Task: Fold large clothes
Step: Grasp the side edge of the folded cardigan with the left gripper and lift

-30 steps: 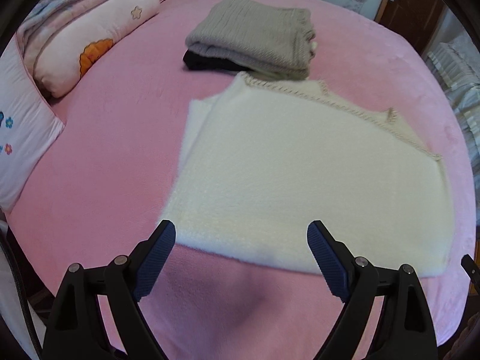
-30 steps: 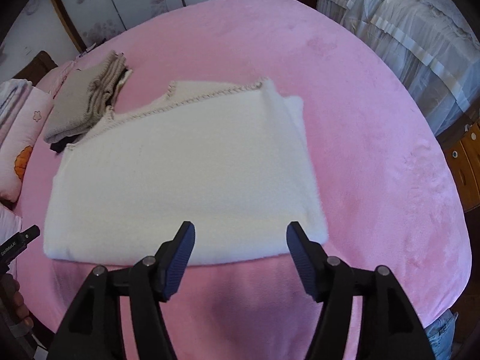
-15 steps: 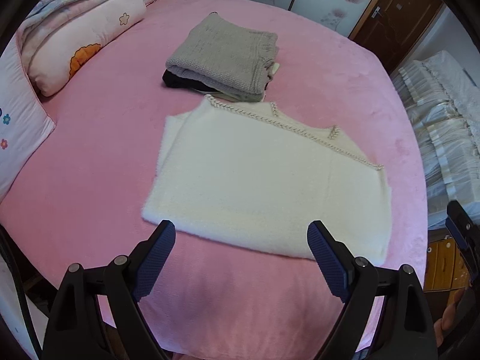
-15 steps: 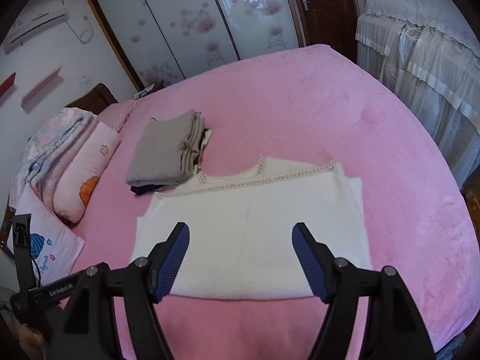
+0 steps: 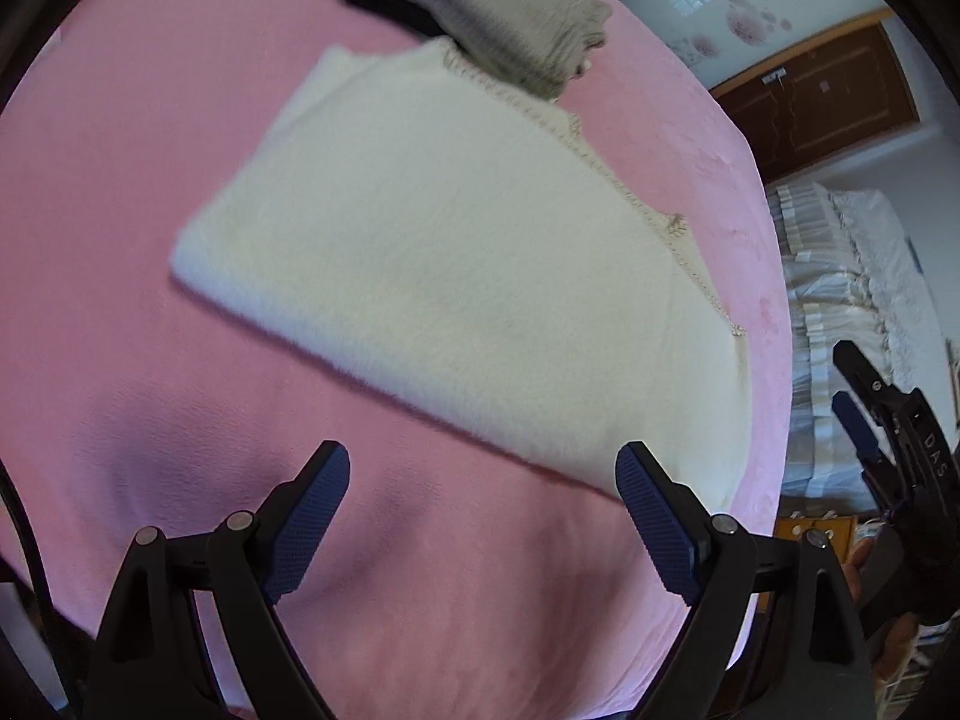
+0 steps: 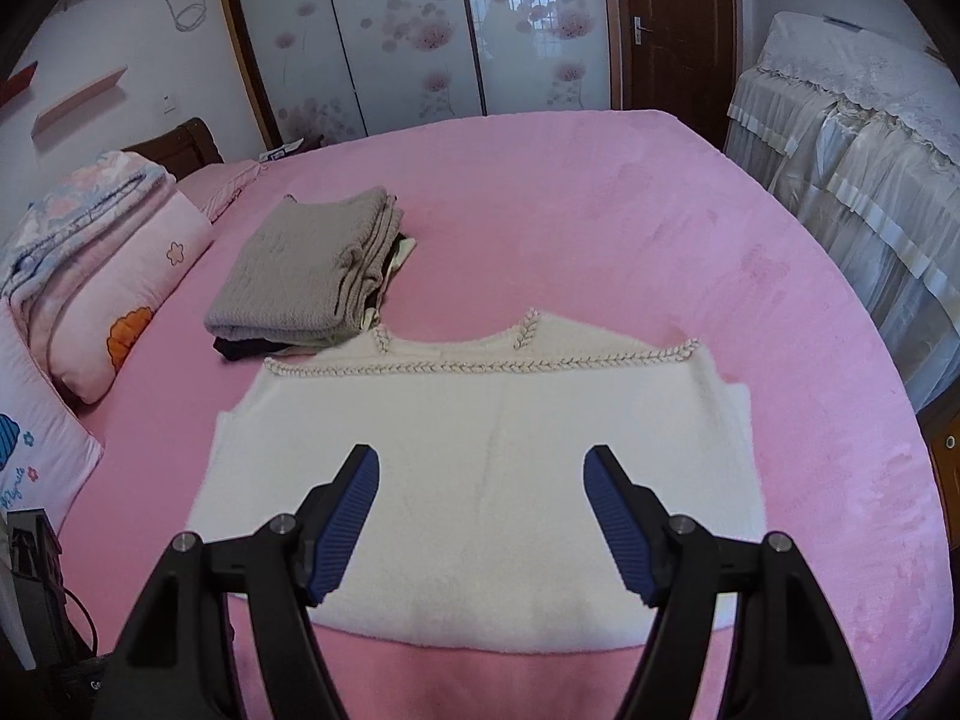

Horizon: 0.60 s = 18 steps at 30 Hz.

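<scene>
One white sweater (image 6: pixel 480 474) lying flat and folded on the pink bed (image 6: pixel 690 228). Behind the sweater, touching its braided collar edge, one pile of folded clothes (image 6: pixel 300 276), grey knit on top. Further left of the sweater, two pillows (image 6: pixel 120 294). Left gripper (image 5: pixel 483 516) near the sweater hem, fingers wide, holding nothing. Right gripper (image 6: pixel 480 510) above the sweater, fingers wide also, empty.

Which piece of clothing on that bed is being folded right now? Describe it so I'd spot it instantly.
Start at the big pink bed. Near its front edge, right ahead of both open grippers, lies a fluffy cream sweater spread flat, sleeves tucked in. Unlike the grey knit topping the folded stack just behind it, it is pale, wide and edged with braided trim along the neckline.
</scene>
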{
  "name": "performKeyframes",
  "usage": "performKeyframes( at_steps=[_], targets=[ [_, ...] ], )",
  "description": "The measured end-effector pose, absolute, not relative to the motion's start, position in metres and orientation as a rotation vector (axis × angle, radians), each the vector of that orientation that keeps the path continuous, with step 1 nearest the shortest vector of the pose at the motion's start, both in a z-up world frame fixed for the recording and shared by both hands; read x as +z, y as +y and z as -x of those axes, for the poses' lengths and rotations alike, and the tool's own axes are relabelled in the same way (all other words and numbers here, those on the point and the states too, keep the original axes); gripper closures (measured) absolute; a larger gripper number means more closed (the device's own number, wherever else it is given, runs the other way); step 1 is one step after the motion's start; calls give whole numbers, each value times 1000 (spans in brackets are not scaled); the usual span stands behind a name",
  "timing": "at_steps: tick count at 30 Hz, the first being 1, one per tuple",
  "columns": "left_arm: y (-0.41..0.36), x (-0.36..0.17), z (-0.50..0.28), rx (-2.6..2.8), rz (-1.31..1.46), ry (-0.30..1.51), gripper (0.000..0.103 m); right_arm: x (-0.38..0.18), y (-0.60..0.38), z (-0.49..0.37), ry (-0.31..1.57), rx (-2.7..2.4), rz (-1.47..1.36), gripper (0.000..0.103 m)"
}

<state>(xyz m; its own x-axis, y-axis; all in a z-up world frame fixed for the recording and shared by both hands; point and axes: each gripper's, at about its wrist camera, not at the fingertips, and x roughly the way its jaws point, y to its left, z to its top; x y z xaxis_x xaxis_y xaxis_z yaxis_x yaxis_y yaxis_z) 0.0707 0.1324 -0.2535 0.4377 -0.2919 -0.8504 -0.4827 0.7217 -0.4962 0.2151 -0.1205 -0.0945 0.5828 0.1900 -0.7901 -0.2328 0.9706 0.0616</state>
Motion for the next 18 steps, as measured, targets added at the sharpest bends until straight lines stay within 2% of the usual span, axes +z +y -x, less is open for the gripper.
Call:
performKeyframes(
  at_steps=[8,13,18],
  targets=[
    [155,-327,-72,122,950,1013,14,-160,-104,-215,957,243,97,32],
    [169,-341,-92,99,944,908,14,-184,-95,-214,970,276,106,47],
    [175,-342,-118,78,844,828,14,-196,-89,-220,962,289,102,52]
  ],
)
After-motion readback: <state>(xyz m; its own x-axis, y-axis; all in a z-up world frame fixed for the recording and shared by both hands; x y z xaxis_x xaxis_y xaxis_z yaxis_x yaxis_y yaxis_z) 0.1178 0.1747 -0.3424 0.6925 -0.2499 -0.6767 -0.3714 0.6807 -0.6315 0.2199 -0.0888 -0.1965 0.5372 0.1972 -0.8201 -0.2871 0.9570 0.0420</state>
